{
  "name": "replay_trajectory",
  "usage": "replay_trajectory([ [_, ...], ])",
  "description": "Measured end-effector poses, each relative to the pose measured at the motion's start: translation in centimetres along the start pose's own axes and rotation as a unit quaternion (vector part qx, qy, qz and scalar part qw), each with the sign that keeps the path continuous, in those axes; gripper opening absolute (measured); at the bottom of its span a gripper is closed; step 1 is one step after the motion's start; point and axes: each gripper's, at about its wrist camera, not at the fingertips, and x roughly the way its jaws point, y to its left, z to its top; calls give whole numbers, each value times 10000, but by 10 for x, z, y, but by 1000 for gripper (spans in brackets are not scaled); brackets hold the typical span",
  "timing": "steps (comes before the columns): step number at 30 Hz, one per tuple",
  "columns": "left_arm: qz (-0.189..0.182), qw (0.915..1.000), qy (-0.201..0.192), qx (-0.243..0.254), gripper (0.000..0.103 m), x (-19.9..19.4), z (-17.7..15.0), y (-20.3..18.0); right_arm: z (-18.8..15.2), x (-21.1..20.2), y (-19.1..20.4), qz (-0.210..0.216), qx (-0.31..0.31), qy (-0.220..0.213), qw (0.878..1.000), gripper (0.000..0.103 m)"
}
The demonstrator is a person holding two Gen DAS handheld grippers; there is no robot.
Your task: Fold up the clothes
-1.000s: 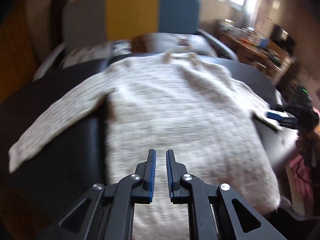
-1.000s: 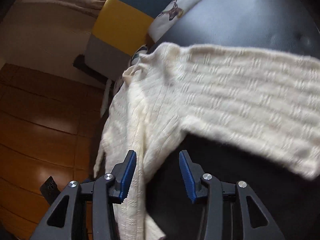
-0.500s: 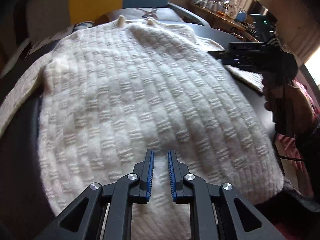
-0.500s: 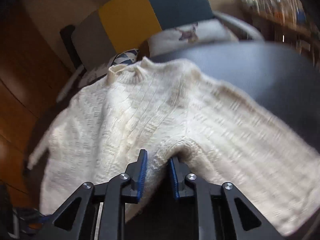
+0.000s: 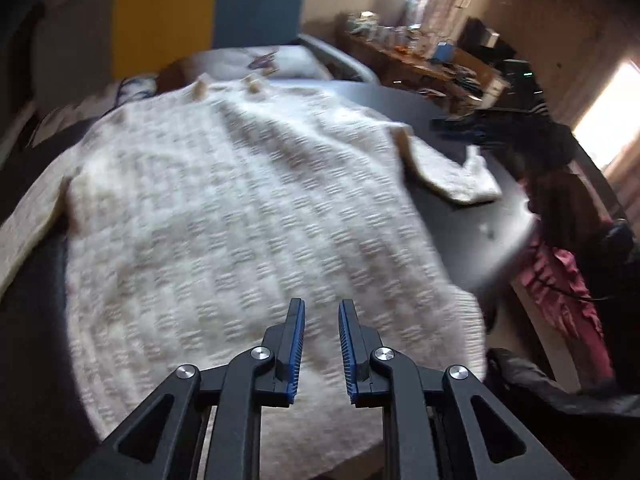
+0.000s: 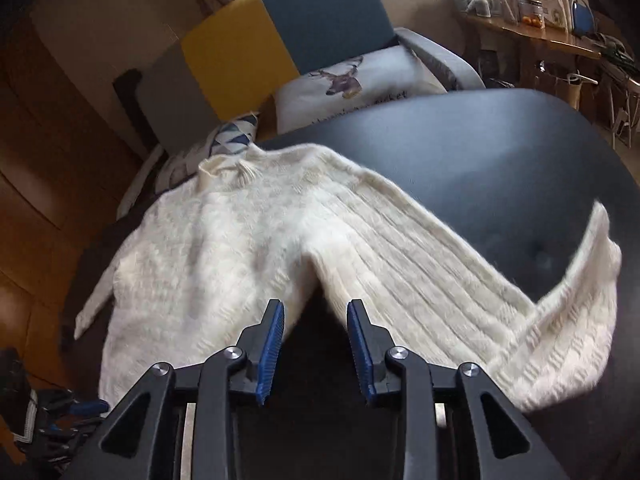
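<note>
home living room, colour-block armchair (image 6: 280, 40), deer cushion (image 6: 352, 84), cluttered sideboard (image 6: 540, 36)

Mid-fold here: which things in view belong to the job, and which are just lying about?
Job: cream knit sweater; dark table under it; left gripper; right gripper.

Lying about: deer cushion; yellow and blue chair; cluttered side desk.

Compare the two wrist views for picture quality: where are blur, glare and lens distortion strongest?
Left wrist view: sweater smeared by motion blur, fingers sharp, window blown out at right. Right wrist view: mostly sharper, but the sleeve end is blurred; table edge bows from fisheye; corners dark in both views.
</note>
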Motion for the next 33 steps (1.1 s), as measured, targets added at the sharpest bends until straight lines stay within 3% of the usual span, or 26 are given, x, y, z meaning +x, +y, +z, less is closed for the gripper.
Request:
replay_trajectory([
  [2, -447, 9968, -101, 655, 28, -3, 9, -41, -15, 5, -14, -166, 116, 113, 9997, 33],
  [4, -917, 9877, -96, 1265, 33, 1, 18, -78, -25, 3, -25, -261, 208, 110, 9994, 33],
  [6, -992, 9782, 109, 1819, 45, 19, 23, -112, -23, 3, -33, -410, 297, 48, 9987, 33],
  [8, -658, 9701, 550, 2270, 48, 52, 24, -132, -19, 5, -41, -458, 367, -19, 9983, 33],
  [12, 334, 9558, 1632, 2423, 48, 120, 25, -134, -11, 11, -55, -472, 457, -84, 9978, 33],
  [14, 504, 9526, 1797, 2402, 50, 130, 27, -130, -8, 18, -59, -555, 452, -74, 9974, 33],
  [16, 497, 9533, 1811, 2366, 46, 131, 30, -128, -7, 27, -63, -664, 393, -51, 9970, 33],
  [18, 498, 9574, 1735, 2254, 15, 130, 33, -122, -6, 39, -65, -799, 264, -13, 9965, 33],
  [19, 418, 9626, 1709, 2058, 14, 129, 37, -116, -5, 42, -63, -889, 120, -22, 9960, 33],
  [20, 200, 9699, 1646, 1781, 12, 126, 42, -108, -5, 45, -60, -985, -41, -37, 9951, 33],
  [21, -284, 9790, 1505, 1344, 11, 120, 49, -97, -4, 47, -58, -1076, -149, -16, 9941, 33],
  [23, -1408, 9836, 974, 561, 11, 97, 65, -79, 0, 51, -55, -1259, -318, 55, 9915, 33],
  [25, -2525, 9670, 317, -93, 11, 68, 79, -64, 5, 55, -55, -1514, -467, 123, 9873, 33],
  [27, -3257, 9447, -262, -293, 11, 39, 89, -58, 12, 58, -59, -1732, -506, 143, 9835, 33],
  [29, -3543, 9330, -548, -325, 11, 24, 92, -56, 17, 60, -63, -1829, -422, 137, 9821, 33],
  [31, -3430, 9380, -444, -221, 12, 30, 88, -60, 20, 57, -66, -1796, -250, 133, 9833, 34],
  [33, -3043, 9521, -34, -300, 12, 55, 80, -58, 19, 52, -66, -1762, -70, 123, 9842, 35],
])
